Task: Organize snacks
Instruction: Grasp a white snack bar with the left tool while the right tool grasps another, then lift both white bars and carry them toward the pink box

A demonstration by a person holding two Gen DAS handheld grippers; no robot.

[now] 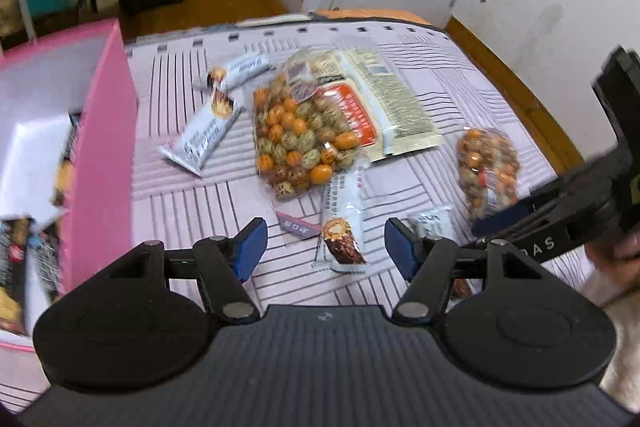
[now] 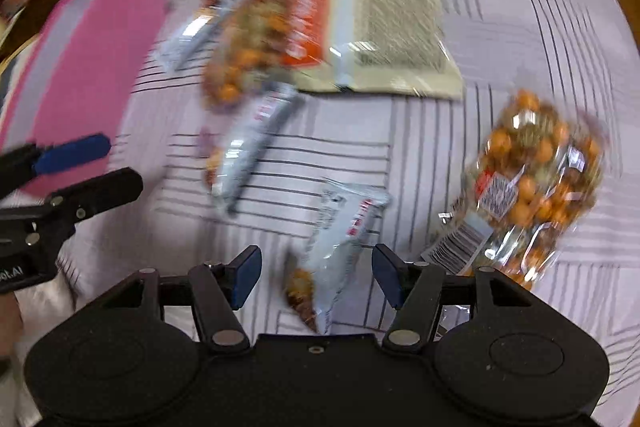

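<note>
The left gripper [image 1: 326, 247] hangs over the bed [image 1: 440, 83] with its blue-padded jaws apart and nothing clamped. In the gap between them, lying flat on the striped cover, is a snack bar [image 1: 344, 223] in a white wrapper, its chocolate-roll picture nearest the gripper; neither pad touches it. Just ahead and to the gripper's left lies a small dark label [image 1: 298, 225]. Further ahead sits a large clear bag of orange and speckled nuts [image 1: 298, 135], overlapping a flat beige packet [image 1: 394, 107] beyond it. Two more white bars [image 1: 208, 135] lie ahead to the left, near a pink box [image 1: 100, 131] whose open top shows packets already inside. To the right a smaller nut bag [image 1: 488, 171] lies on the cover, with the right gripper's arm crossing in front of it.

The right gripper [image 2: 316, 277] points steeply down, jaws likewise apart and empty. A white-wrapped bar [image 2: 340, 243] lies between them, its picture end towards the gripper, apart from both pads. The smaller nut bag [image 2: 532, 179] lies just ahead to its right; another bar [image 2: 248, 155] lies ahead to its left. This view is blurred. The left gripper [image 2: 94, 163] shows at its left edge, before the pink box [image 2: 88, 75].
</note>
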